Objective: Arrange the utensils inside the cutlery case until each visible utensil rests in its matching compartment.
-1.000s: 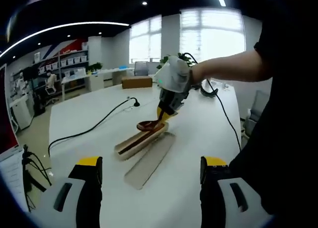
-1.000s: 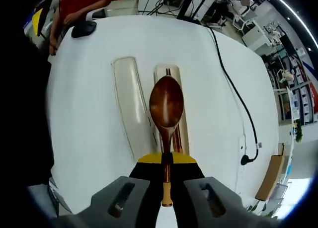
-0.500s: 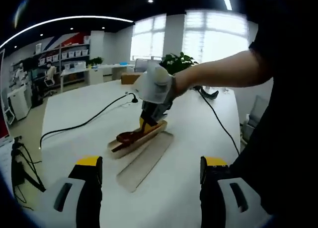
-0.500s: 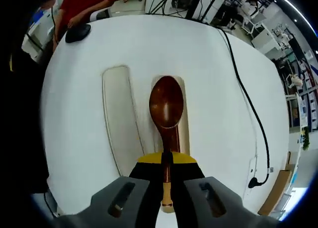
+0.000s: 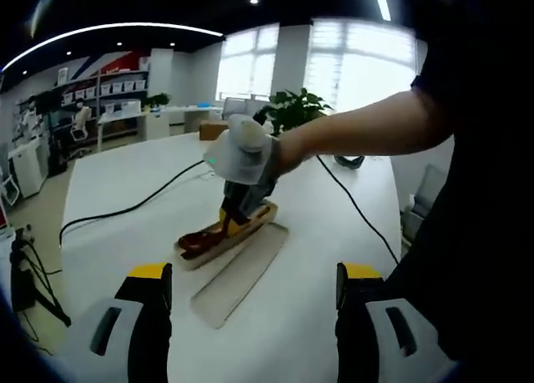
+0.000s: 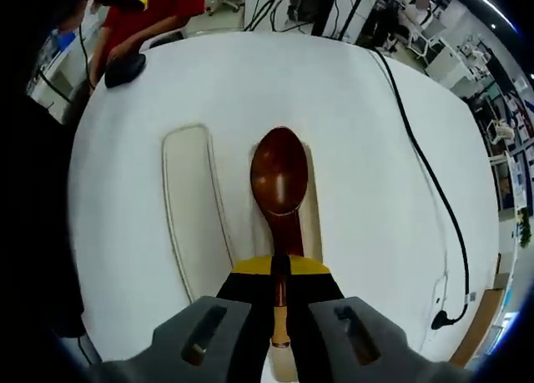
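We see the right hand-held gripper (image 6: 280, 270) pinching the handle of a brown wooden spoon (image 6: 279, 183), its bowl low over the open cutlery case (image 6: 310, 220) on the white bench (image 6: 375, 149). The case's lid (image 6: 188, 204) lies just beside the case. Our left hand-held gripper (image 5: 254, 295) hangs spread, well apart from the case.

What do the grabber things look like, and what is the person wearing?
Each gripper has grey jaws with dark slots and yellow tips. The left gripper shows its two jaws standing apart. The right gripper has a rounded white-grey body with a small green light. The person wears a dark short sleeve.
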The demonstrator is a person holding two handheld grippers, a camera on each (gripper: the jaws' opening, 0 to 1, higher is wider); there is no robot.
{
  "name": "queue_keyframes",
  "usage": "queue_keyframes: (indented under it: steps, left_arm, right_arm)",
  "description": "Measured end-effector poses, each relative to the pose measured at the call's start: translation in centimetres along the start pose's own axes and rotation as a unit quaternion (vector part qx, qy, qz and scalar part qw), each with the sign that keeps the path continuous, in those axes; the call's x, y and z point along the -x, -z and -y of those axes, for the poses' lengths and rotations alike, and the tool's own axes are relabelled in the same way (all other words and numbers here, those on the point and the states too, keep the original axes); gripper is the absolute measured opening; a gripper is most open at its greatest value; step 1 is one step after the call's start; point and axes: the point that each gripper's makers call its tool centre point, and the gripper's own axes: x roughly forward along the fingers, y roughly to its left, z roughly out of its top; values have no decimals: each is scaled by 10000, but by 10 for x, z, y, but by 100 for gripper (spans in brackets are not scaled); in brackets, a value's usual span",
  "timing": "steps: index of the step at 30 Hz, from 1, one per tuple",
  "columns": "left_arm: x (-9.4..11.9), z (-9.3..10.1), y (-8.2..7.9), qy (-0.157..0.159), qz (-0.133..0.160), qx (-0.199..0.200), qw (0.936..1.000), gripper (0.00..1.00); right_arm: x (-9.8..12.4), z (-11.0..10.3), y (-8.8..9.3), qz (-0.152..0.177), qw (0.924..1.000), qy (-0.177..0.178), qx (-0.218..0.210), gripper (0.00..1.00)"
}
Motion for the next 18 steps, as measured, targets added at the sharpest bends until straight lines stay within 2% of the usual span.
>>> queue_keyframes:
  steps: [9, 12, 13, 18]
  left_arm:
    - [-1, -3, 2, -34, -88, -14, 10000, 82]
    - [-2, -5, 1, -50, -87, 12, 9999, 82]
    - [-3, -7, 4, -97, -182, 46, 9998, 81]
    - [-6, -3, 5, -24, -202, 27, 9998, 81]
  right_arm:
    - [-6, 0, 5, -27, 9999, -77, -77, 0]
    - [-7, -2, 6, -37, 9999, -119, 69, 0]
    - [-8, -2, 6, -62, 9999, -116, 97, 0]
    - [-9, 0, 7, -40, 9999, -143, -53, 1]
